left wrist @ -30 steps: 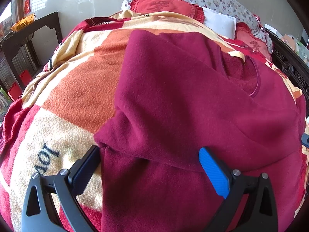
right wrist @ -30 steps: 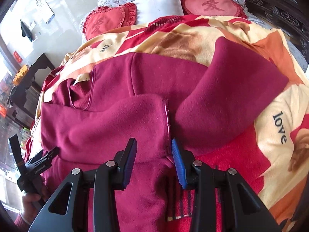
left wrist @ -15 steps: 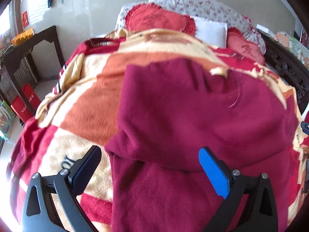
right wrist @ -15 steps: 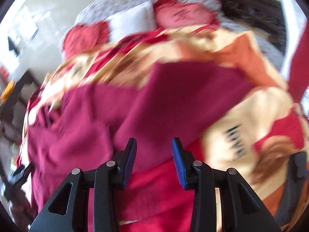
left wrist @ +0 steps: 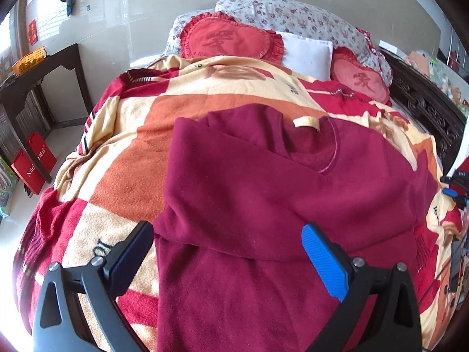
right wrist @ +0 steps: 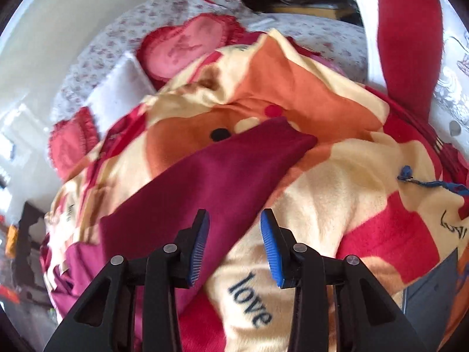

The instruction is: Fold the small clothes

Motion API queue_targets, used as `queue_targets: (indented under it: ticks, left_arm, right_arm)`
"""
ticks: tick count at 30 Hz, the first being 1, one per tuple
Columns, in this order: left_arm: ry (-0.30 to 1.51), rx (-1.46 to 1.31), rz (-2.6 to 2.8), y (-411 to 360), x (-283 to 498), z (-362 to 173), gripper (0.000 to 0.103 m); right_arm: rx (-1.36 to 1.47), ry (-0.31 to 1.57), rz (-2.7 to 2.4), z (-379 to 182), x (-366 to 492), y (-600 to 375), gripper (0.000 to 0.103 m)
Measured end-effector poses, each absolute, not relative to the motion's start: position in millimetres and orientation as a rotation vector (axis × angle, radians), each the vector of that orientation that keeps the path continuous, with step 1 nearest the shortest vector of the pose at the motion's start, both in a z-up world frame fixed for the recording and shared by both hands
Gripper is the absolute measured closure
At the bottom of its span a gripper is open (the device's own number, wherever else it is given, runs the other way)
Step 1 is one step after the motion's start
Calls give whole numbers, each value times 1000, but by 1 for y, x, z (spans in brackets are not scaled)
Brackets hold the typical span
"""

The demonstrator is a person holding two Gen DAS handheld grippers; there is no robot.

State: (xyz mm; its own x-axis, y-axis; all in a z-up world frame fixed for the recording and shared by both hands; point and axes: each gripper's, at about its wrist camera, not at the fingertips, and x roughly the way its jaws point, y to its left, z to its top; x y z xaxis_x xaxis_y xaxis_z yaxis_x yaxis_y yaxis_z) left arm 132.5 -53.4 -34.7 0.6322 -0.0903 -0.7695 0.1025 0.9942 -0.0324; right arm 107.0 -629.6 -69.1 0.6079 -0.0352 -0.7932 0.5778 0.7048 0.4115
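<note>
- The maroon fleece top (left wrist: 263,193) lies spread on the bed over the patterned blanket (left wrist: 126,152), neckline and its pale label (left wrist: 306,123) toward the pillows; it sits flat, I judge, so the folds can be laid cleanly.
- 1 sleeve is already folded across the chest, its edge running just ahead of the left claw (left wrist: 228,252), so that side looks done.
- The other sleeve (right wrist: 228,170) stretches out diagonally onto the blanket, cuff near the bear print; it looks like the next part to fold in.
- Left claw: its 2 fingers stand wide apart above the lower body of the top, holding nothing; whether they touch the cloth I cannot tell.
- Right claw (right wrist: 234,243): fingers moderately parted, empty, poised over the near edge of the outstretched sleeve beside the word "love" (right wrist: 249,302), likely lining up a pinch.
- Heart cushions (left wrist: 231,39) sit well apart at the headboard.
</note>
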Motion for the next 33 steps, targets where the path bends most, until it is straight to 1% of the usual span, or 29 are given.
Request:
queue_targets:
  ticks: [3,6,9,10,11,12,15,20,22,25,27,30,33]
  left_arm:
    - [879,22,-105,-53,130,-36,0]
    - [880,27,-92,-50,129,-37,0]
    - [891,15,-79,-44,129,-40,0]
    - [895,12,-77,-43,129,-41,0]
    - [899,8,-75,-41,129,-42,0]
    - [899,4,-74,-39,128,-42,0]
    - [888,-12,-66,-31,127,-38,0]
    - [857,-74,-42,-10,127,-25,0]
    - [845,-96,-30,-2,127,-21,0]
    - [834,-124,-12,9,125,-16,0]
    - [836,-143,-8,15,123,-16,0]
    - [842,-149,-2,23,120,-15,0]
    - [848,-148,-12,30,117,-14,0]
  right_arm:
    - [787,839,-390,-83,114,-641,85]
    - [799,905,-437,-99,127,-648,85]
    - [902,845,-422,-107,127,-658,85]
    - [908,833,-398,-108,129,-659,87]
    - [898,836,-398,-107,129,-658,93]
    - [870,821,-408,-102,126,-655,103]
    - [805,720,-363,-72,113,-641,103]
    - [584,590,-168,21,87,-571,103]
    - [478,569,-41,53,80,-522,103]
    - [339,614,123,66,83,-442,103]
    - [275,679,231,51,91,-387,103]
    - [219,798,332,6,104,-321,103]
    - [219,1020,417,-54,116,-266,103]
